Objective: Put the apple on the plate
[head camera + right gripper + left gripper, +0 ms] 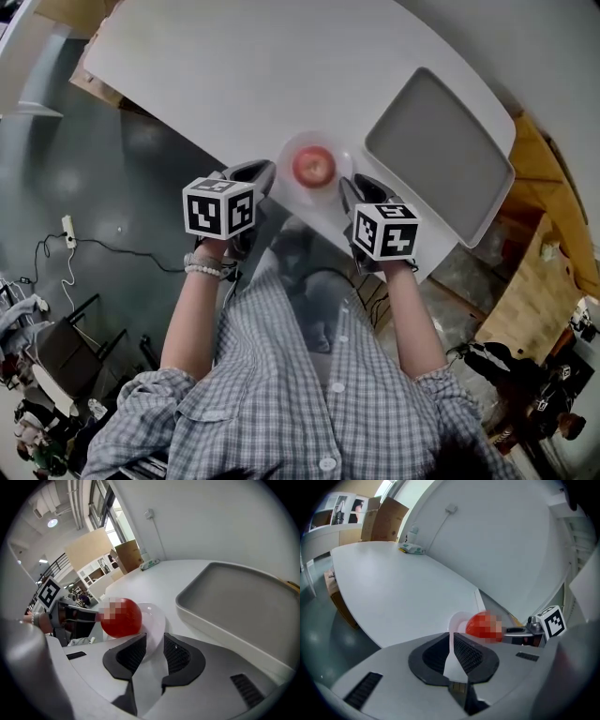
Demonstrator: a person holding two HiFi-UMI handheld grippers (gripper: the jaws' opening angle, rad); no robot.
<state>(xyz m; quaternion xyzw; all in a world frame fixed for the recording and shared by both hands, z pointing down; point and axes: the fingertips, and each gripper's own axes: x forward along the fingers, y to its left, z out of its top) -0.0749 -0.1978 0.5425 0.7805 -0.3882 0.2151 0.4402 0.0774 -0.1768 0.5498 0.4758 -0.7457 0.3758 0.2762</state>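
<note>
- Two grippers sit closest in, just past the checked shirt (281,394), one on each side of the plate near the table edge.
- The left gripper (251,174) has its jaws pressed nearly together, with only a sliver of white showing between the pads and nothing held.
- The right gripper (359,190) has its jaws a little apart and is empty too. Through the gap you just see bare table (234,75) and the edge of the plate.
- Next out is the apple (313,166). It's sitting on the small white plate (330,142), roughly centred, and neither gripper is touching it.
- So to me the job looks basically done, and what's left is backing off cleanly. I'd pull both grippers straight back toward the body and keep them level. The plate looks light and it's close to the table edge, so a jaw tip clipping the rim could slide it or roll the apple off.
- Further right is a grey tray (436,150), empty and well clear of the plate, so there's no need to go near it.
</note>
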